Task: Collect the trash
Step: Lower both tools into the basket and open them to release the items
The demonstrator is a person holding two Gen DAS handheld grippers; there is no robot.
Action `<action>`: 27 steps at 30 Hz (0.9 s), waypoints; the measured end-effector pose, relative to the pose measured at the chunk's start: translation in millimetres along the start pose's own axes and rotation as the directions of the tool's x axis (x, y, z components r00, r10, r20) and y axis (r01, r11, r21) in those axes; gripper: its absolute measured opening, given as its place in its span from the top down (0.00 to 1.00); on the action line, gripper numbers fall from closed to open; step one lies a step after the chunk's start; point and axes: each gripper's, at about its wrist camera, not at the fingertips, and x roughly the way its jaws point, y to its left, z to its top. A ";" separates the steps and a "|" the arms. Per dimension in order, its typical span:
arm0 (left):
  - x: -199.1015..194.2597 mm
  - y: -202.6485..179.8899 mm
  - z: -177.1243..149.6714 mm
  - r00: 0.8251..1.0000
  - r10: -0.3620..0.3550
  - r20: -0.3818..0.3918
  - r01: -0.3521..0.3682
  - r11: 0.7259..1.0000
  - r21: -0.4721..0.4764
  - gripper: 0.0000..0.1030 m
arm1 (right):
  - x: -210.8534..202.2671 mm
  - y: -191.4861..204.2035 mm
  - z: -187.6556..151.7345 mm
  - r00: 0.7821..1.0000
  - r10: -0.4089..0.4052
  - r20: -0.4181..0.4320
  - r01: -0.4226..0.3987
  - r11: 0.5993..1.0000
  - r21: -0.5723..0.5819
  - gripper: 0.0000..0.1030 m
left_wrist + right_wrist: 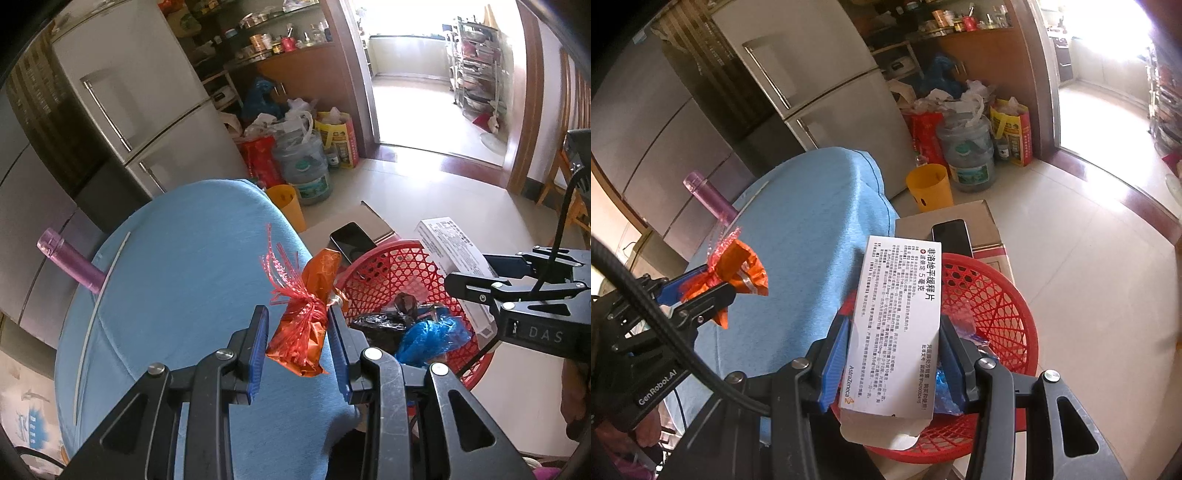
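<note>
My left gripper (296, 314) is shut on an orange foil wrapper (299, 339) with a red fringe, held above the blue-covered table (184, 277) just left of the red mesh basket (399, 269). My right gripper (894, 325) is shut on a white medicine box (897, 314), which is held lengthwise over the near rim of the basket (997, 295). A black bag (373, 321) and a blue bag (432, 336) lie in the basket. In the right wrist view the left gripper (701, 284) and its wrapper (742, 266) show at the left.
A dark phone (951, 236) lies on a cardboard box (960, 214) behind the basket. A purple bottle (70, 262) stands at the table's far edge. A yellow bin (929, 188), a water jug (967, 155) and bags crowd the floor beside the fridge (147, 110).
</note>
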 end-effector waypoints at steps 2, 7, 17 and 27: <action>0.8 -2.1 0.6 1.000 -0.002 0.000 0.002 1.000 0.005 0.67 | -0.2 -0.9 0.0 1.000 -0.001 0.000 0.001 1.000 0.002 0.52; 2.7 -6.8 1.7 1.000 -0.011 -0.001 0.011 1.000 0.013 0.67 | -0.3 -2.1 -0.9 1.000 -0.002 -0.004 0.002 1.000 0.006 0.52; 8.3 -11.9 3.1 0.999 -0.036 -0.006 0.036 0.999 0.029 0.67 | -2.8 -8.2 0.5 1.000 -0.017 -0.006 0.017 1.000 0.018 0.52; 14.2 -17.1 2.7 0.998 -0.052 -0.020 0.053 0.998 0.042 0.67 | -1.3 -12.6 0.1 1.000 -0.022 -0.013 0.023 0.999 0.031 0.52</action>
